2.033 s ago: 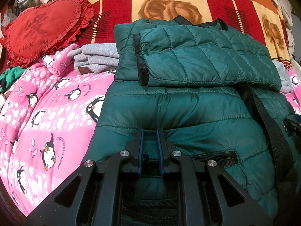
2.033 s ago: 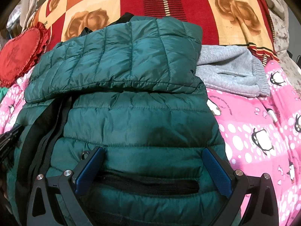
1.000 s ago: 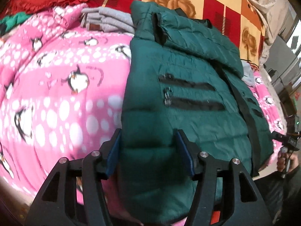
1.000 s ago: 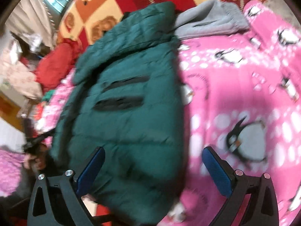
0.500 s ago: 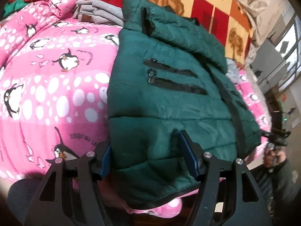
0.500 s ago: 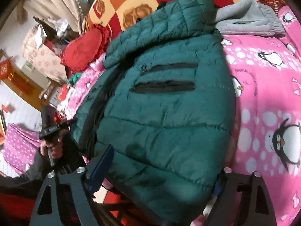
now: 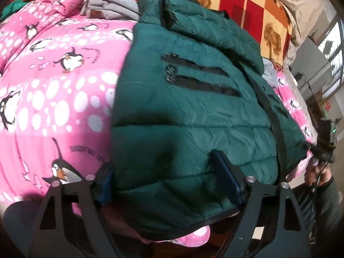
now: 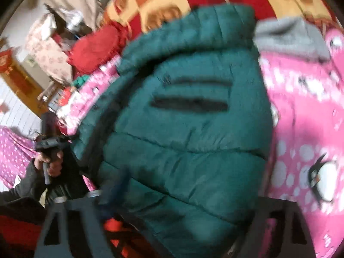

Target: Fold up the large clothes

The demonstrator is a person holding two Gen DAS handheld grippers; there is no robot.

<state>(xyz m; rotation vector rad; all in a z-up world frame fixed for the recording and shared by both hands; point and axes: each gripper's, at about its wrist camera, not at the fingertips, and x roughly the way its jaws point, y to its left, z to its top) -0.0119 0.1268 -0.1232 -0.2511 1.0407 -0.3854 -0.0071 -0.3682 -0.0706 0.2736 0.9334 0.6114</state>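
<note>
1 dark green puffer jacket (image 7: 189, 116), quilted, laid front-up on a bed under a pink penguin-print blanket (image 7: 56, 86); sleeves folded across the chest, 2 black zip pockets showing, hem hanging over the near edge of the bed. Left tongs (image 7: 169, 178): wide apart, lately opening, straddling the hem at the jacket's left corner; blue fingers (image 7: 228, 176) on either side of the fabric, 1 of them half hidden behind it; clamping not evident. Right tongs (image 8: 182, 193): lately closing, hem of the jacket's right corner between them; view blurred and the right finger hidden under fabric, so grip or no grip cannot be told. 1 stack of folded grey garments (image 7: 111, 8) beside the jacket's collar end, on the blanket. 1 red frilled cushion (image 8: 94, 47) and 1 red-and-cream checked rose blanket (image 7: 253, 4) beyond. 1 hand (image 8: 50, 163) on the handle of the left tongs, seen from the right wrist.
</note>
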